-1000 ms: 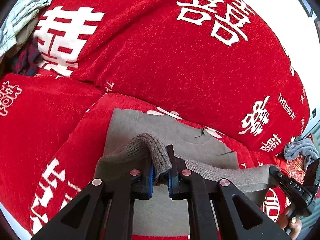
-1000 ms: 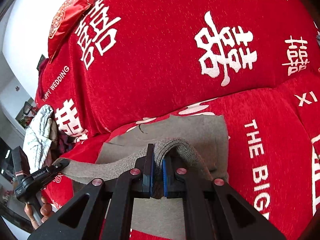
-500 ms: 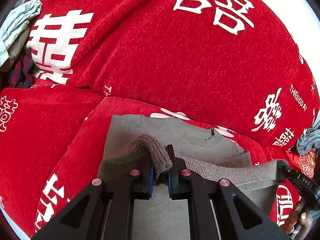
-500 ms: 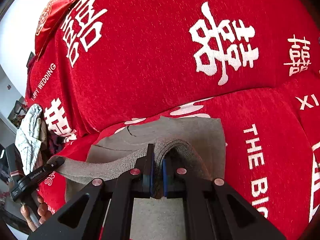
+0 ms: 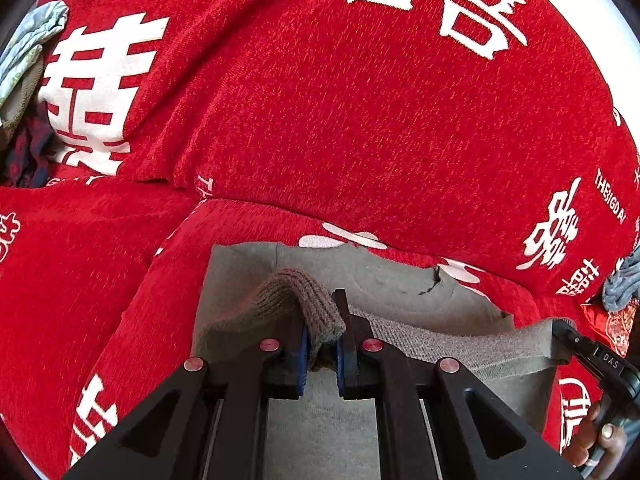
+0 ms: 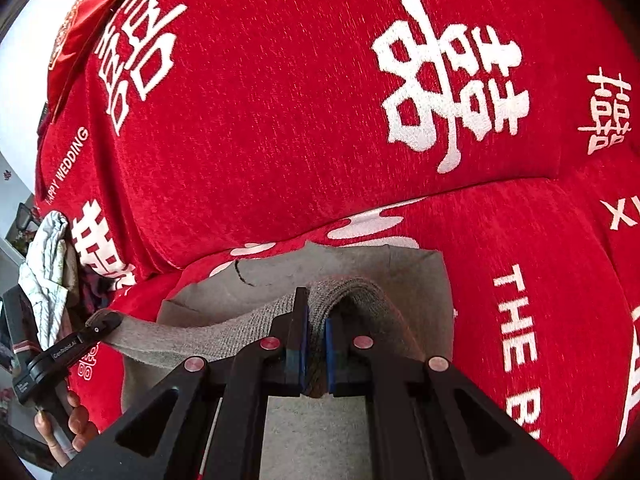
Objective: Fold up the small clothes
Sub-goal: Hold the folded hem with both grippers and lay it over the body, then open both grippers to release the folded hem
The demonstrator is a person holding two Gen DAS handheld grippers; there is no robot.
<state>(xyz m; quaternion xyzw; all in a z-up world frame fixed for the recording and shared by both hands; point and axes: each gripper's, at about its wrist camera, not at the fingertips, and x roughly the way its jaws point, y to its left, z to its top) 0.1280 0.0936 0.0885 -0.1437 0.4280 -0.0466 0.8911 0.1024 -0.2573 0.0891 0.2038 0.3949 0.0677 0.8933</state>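
While the grey sweater (image 5: 384, 280) lies flat on the sofa seat, both grippers hold up its near edge. The left gripper (image 5: 322, 354) has its jaws nearly shut, pinching a thick knitted fold at the left corner. The right gripper (image 6: 314, 360) pinches the right corner the same way, with only the cloth between its jaws. The edge hangs tight between them like a little bridge, above the flat part of the sweater. I think they hold it like this so the near half can be carried over the far half, toward the neck hole, and land straight with no wrinkles.

The sofa (image 5: 360, 120) wears a fuzzy red cover with big white signs and words on it. Its seat is soft, so the sweater may sink a bit. More clothes (image 5: 24, 52) sit bunched at the far left end. A small blue-grey cloth (image 5: 620, 284) rests at the far right. A white wall shows behind the sofa.
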